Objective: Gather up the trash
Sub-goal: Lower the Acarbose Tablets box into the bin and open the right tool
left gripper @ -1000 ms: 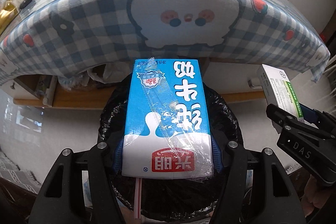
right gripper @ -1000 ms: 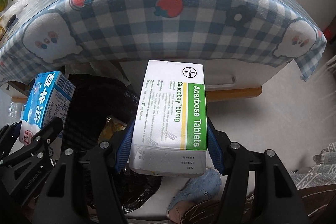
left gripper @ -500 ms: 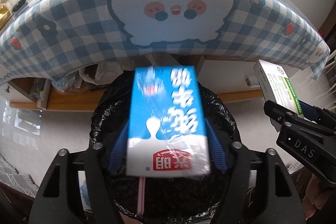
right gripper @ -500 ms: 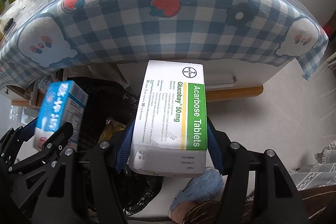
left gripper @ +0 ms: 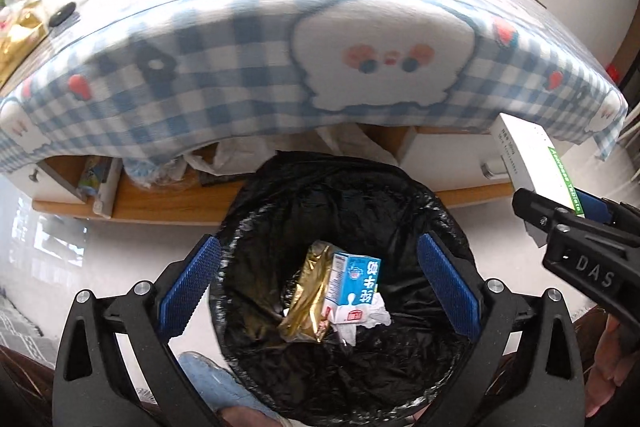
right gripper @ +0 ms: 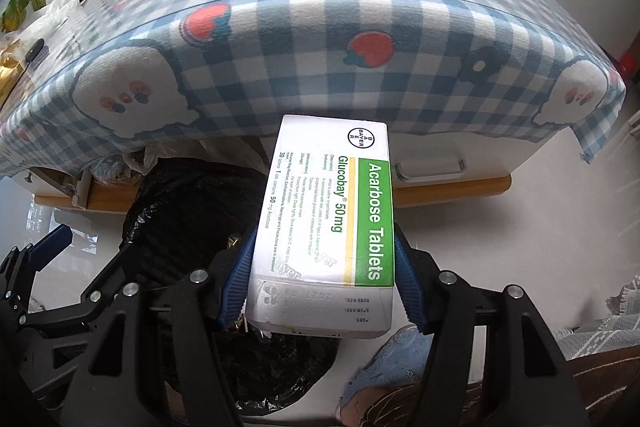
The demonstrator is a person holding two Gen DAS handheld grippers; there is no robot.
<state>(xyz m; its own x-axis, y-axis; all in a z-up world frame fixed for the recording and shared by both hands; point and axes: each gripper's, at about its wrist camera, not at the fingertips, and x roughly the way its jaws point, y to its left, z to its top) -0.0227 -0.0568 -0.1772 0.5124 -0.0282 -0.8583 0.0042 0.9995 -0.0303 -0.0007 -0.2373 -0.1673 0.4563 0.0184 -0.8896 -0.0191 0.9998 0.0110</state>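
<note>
A bin lined with a black bag (left gripper: 344, 195) stands on the floor below the table edge. The blue and white milk carton (left gripper: 354, 287) lies at its bottom on a gold wrapper (left gripper: 308, 299) and crumpled white paper. My left gripper (left gripper: 320, 281) hangs over the bin, its jaws opening wide with nothing between the blue pads. My right gripper (right gripper: 322, 283) is shut on a white and green tablet box (right gripper: 332, 223), held to the right of the bin; the box (left gripper: 532, 167) also shows at the right edge of the left wrist view.
The table with a blue checked cloth (right gripper: 320, 39) overhangs the bin. A low wooden shelf (left gripper: 160, 199) with plastic bags sits behind it. A white drawer front with a handle (right gripper: 432, 167) is to the right. A blue slipper (right gripper: 384, 359) and a trouser leg lie near the bottom.
The left gripper's jaws spread apart and the milk carton dropped from them into the bin. The right gripper kept its hold on the tablet box.
</note>
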